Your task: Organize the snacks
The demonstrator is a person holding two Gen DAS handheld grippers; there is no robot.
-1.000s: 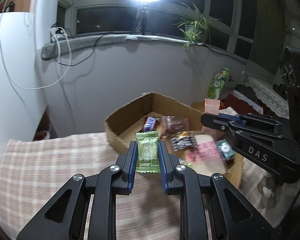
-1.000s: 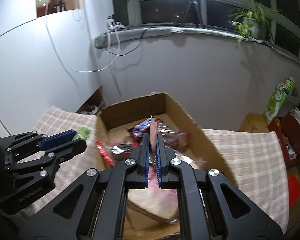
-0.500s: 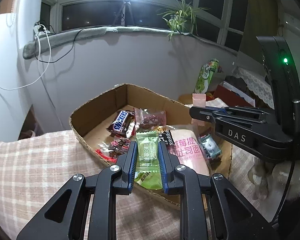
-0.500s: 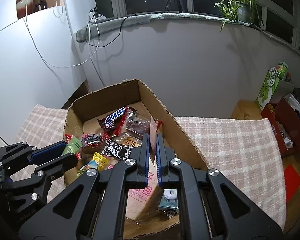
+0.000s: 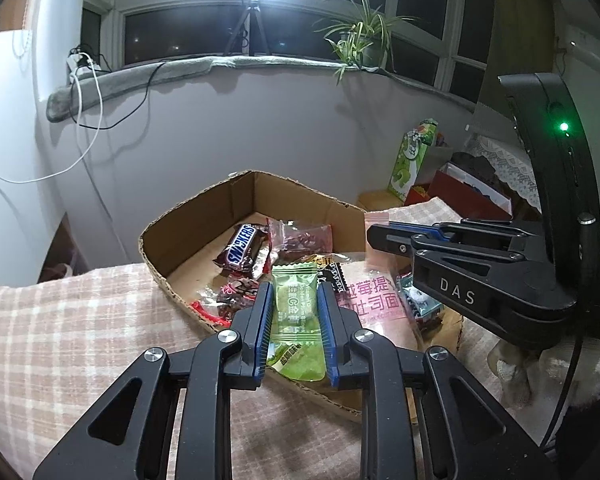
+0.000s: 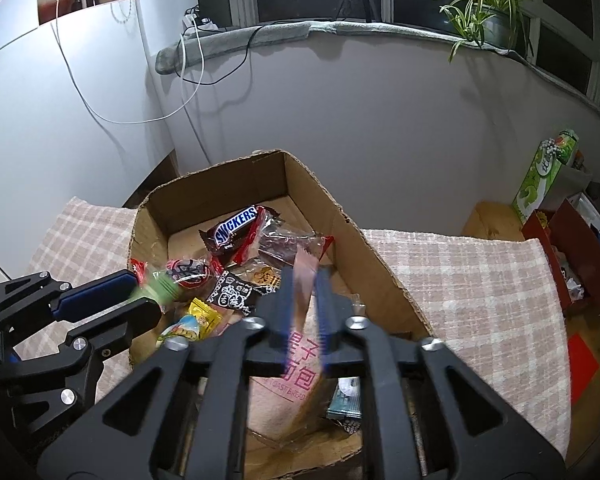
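Note:
An open cardboard box (image 5: pixel 204 208) on a plaid cloth (image 5: pixel 60 340) holds several snacks: a Snickers bar (image 5: pixel 242 246), dark red wrappers and a pink bread bag (image 6: pixel 300 372). My left gripper (image 5: pixel 295 292) hangs over the box's near edge. A green candy packet (image 5: pixel 294 300) stands upright between its blue pads, which still touch it as the jaws begin opening. My right gripper (image 6: pixel 304 280) is over the bread bag, its jaws opening. A thin pink packet (image 6: pixel 305 276), blurred, sits loose in the gap. Each gripper shows at the edge of the other's view.
The box (image 6: pixel 308 184) stands near a grey curved wall. A green carton (image 5: pixel 414 160) and a red box (image 5: pixel 468 196) sit to the right beyond the cloth. White and black cables hang from the sill on the left. The plaid cloth (image 6: pixel 480 280) extends on both sides of the box.
Both grippers moved forward and down from over the cloth to over the box. The right jaws have parted around the pink packet. The left still has the green packet.

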